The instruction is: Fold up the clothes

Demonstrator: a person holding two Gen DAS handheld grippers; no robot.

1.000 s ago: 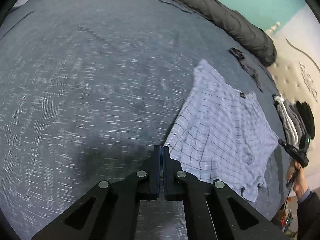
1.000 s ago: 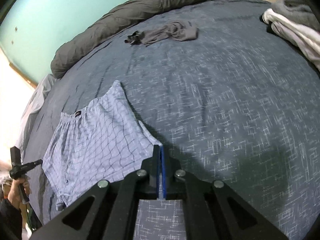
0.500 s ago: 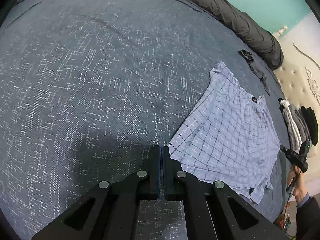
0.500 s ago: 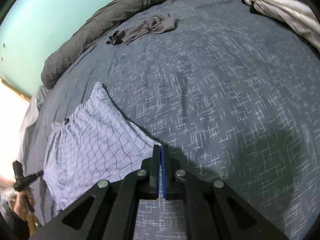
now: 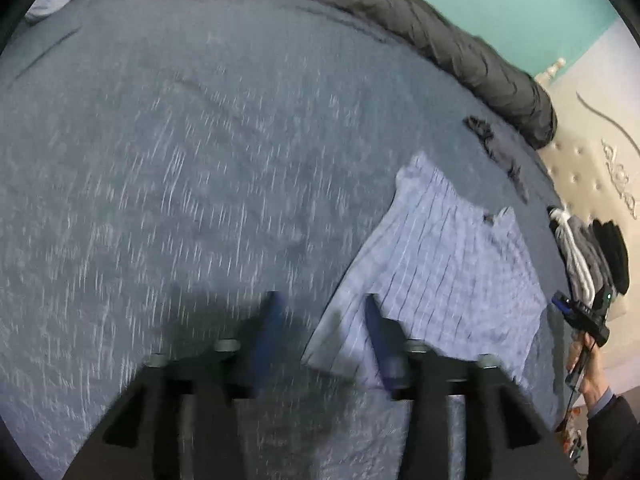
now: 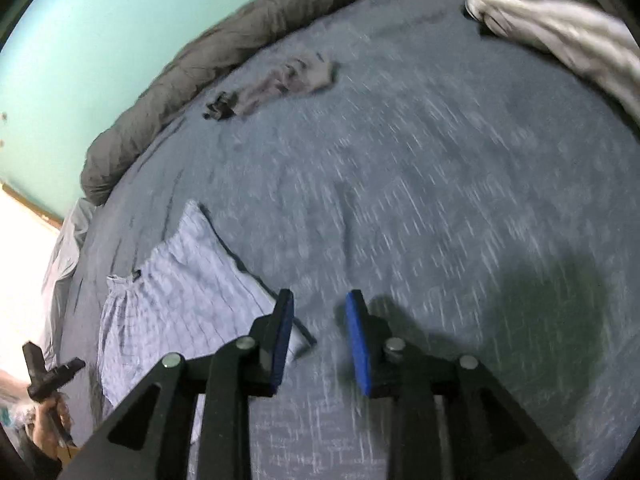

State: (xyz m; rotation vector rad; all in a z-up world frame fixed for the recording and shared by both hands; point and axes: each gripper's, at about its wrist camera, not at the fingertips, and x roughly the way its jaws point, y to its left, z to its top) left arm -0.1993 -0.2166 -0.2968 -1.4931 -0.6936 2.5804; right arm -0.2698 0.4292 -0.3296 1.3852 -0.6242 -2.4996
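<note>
Left wrist view: checked boxer shorts (image 5: 448, 276) lie flat on the blue-grey bed (image 5: 180, 160), spread out near the bed's edge. The left tongs (image 5: 322, 304) have just been opening; jaws stand apart, nothing pinched, with the near hem corner of the shorts under the gap and the right-hand finger over the cloth.

Right wrist view: the right tongs (image 6: 318, 304) have also just been opening, jaws apart and empty, over bare bed just beside the other hem corner of the shorts (image 6: 180, 300).

Handling, as a guess: thin woven cotton, very light, limp, not fragile, drapes and creases easily, slides on the cover. Best taken by pinching the corners or hem edges, one tong each, keeping the edge taut.

Orientation: waistband with its dark tag (image 5: 489, 217) points away from the tongs, leg hems toward them. The long axis looks to run across, hem corner to hem corner.
</note>
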